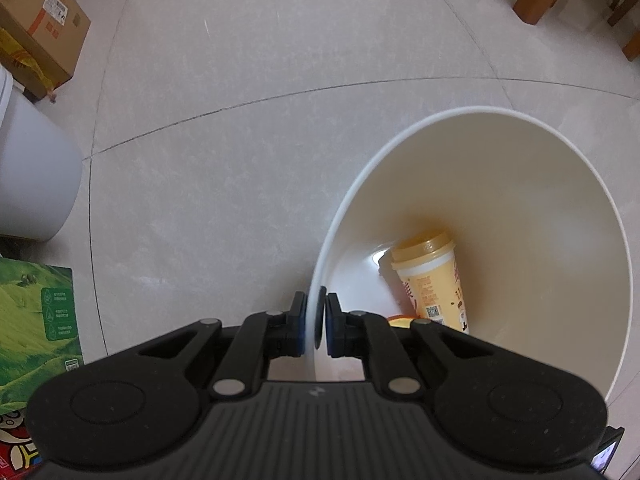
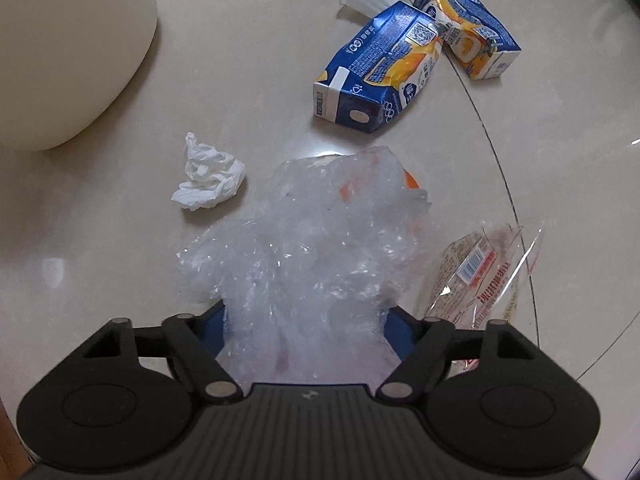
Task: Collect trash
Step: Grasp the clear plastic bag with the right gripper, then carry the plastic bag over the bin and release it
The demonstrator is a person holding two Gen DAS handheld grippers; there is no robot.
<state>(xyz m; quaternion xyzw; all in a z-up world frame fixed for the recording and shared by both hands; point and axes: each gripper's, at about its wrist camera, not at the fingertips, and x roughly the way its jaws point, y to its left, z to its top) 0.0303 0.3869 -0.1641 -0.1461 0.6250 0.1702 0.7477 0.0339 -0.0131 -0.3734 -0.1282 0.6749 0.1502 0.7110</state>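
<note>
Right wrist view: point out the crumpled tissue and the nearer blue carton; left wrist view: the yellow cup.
crumpled tissue (image 2: 210, 178), right wrist view, its middle folds.
nearer blue carton (image 2: 380, 68), right wrist view, its top face.
yellow cup (image 1: 434, 280), left wrist view, its side wall.

The left gripper (image 1: 314, 326) is pinching the thin rim of a round white plastic bin (image 1: 540, 208); a yellow lidded paper cup (image 1: 434, 280) is lying inside, just beyond its fingertips.

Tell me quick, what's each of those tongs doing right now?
Left tongs: closed on the rim of the white bin.
Right tongs: around the crumpled plastic bag; whether they are pressing it cannot be told.
</note>
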